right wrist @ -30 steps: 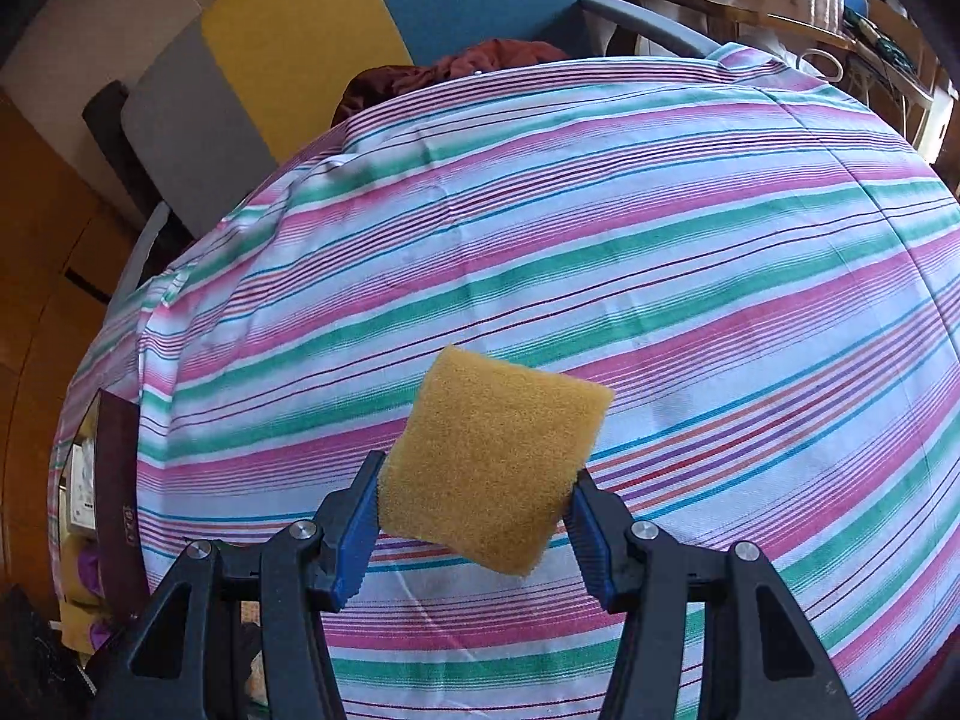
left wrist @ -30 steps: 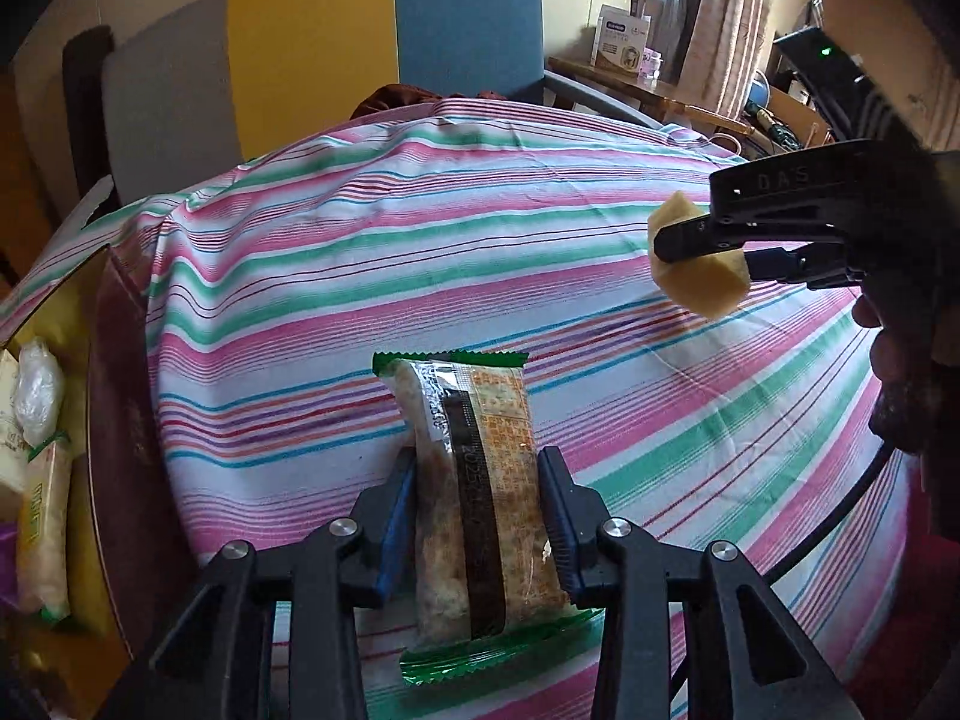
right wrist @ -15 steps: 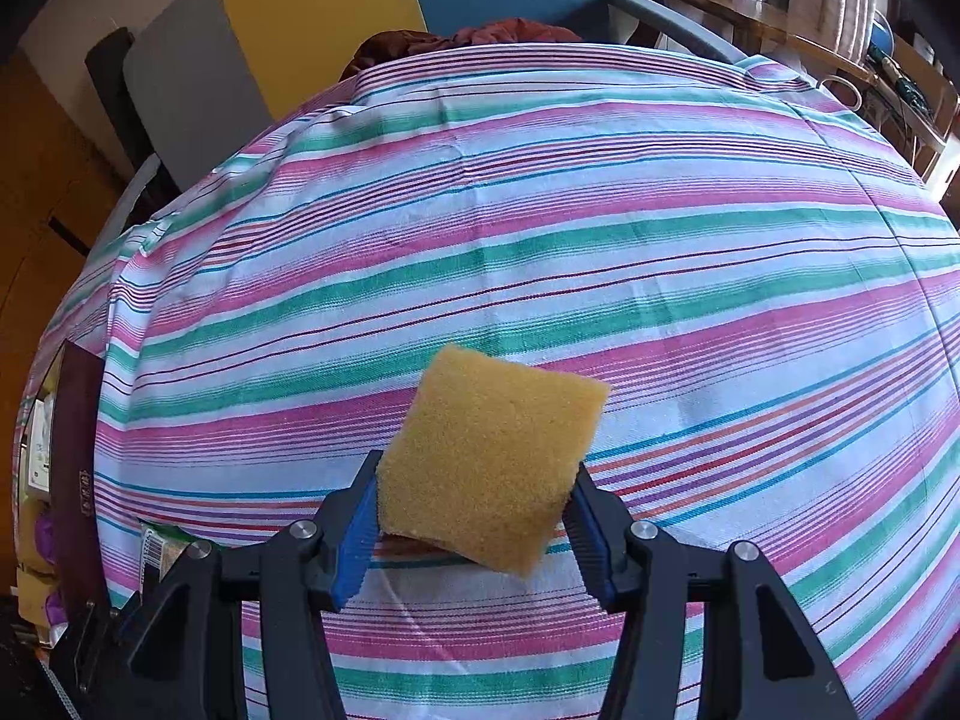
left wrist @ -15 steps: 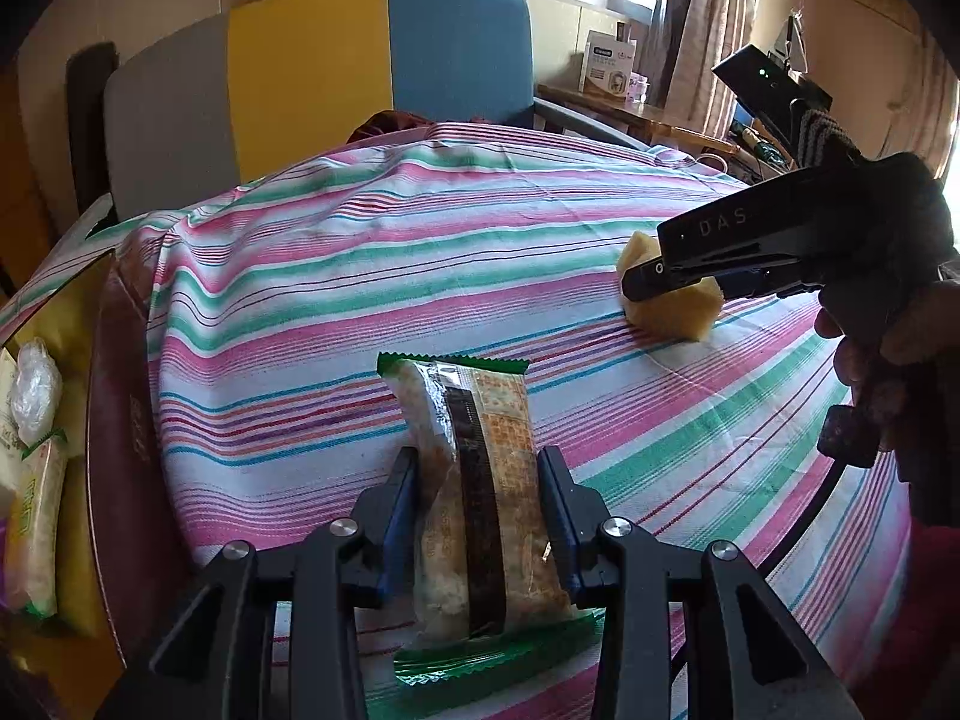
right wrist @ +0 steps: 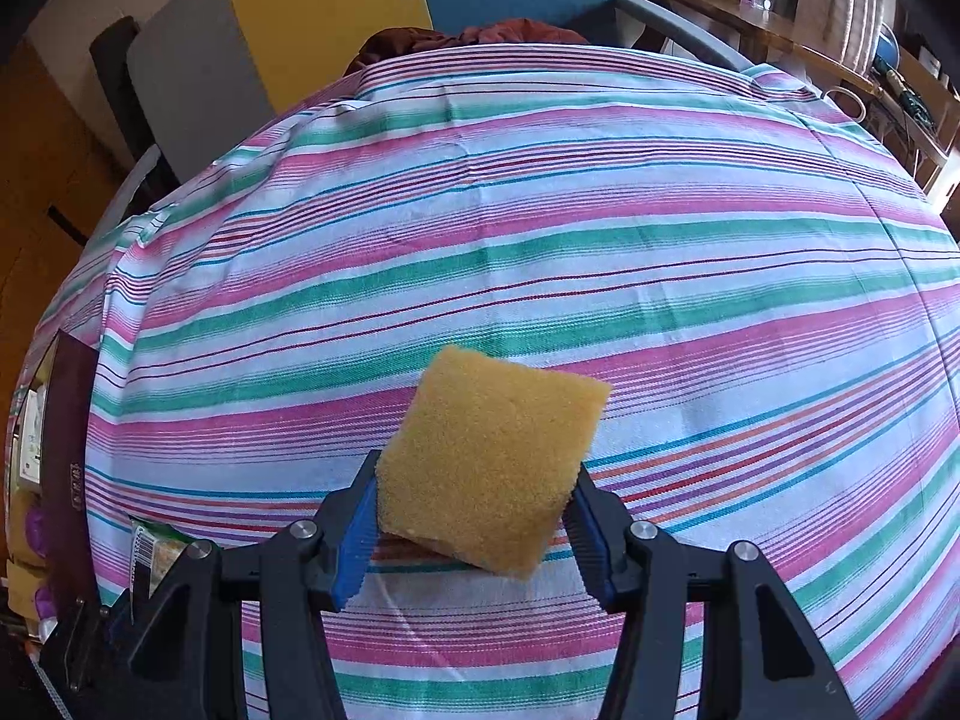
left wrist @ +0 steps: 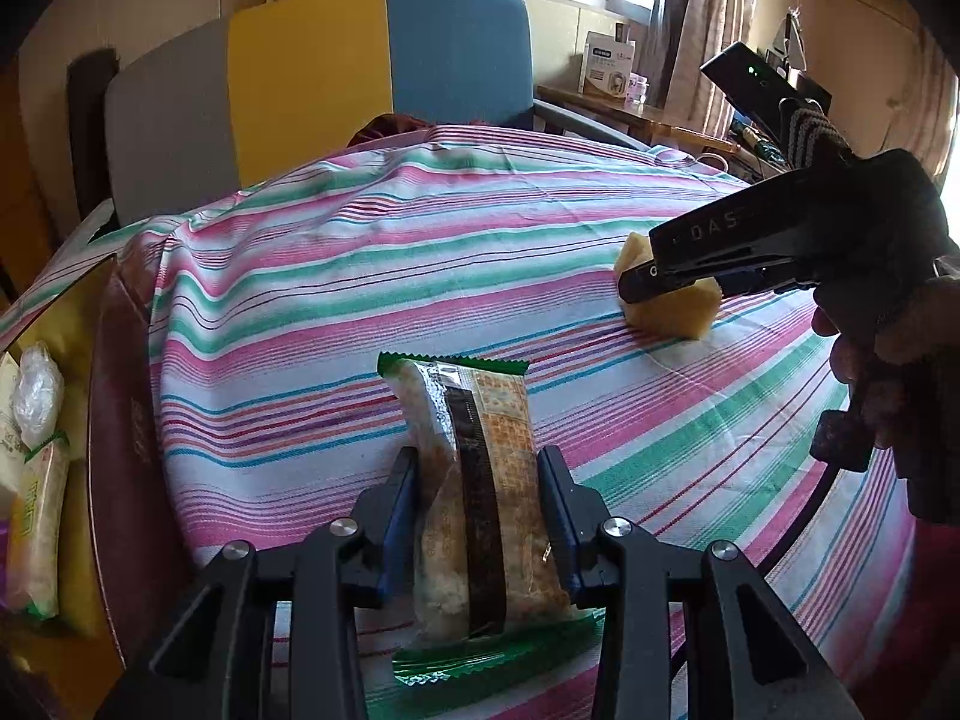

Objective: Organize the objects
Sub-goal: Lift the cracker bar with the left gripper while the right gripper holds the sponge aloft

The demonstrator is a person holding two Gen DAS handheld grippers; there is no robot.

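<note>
My left gripper [left wrist: 477,516] is shut on a clear snack packet with green ends [left wrist: 474,498], held low over the striped tablecloth [left wrist: 336,300]. My right gripper [right wrist: 474,510] is shut on a yellow sponge [right wrist: 489,462], which sits at or just above the cloth [right wrist: 540,240]. In the left wrist view the right gripper [left wrist: 666,288] and the sponge [left wrist: 672,306] are to the right, with the sponge's underside touching the cloth. The packet's barcode end [right wrist: 150,552] shows at the lower left of the right wrist view.
A brown box edge [left wrist: 120,432] with packets inside [left wrist: 36,516] lies at the table's left. A yellow, blue and grey chair [left wrist: 336,72] stands behind the table. A side table with a white box [left wrist: 609,69] stands at the back right.
The right gripper has lowered the sponge from mid-air down to the cloth. The left gripper has kept its hold on the packet and tilted up slightly.
</note>
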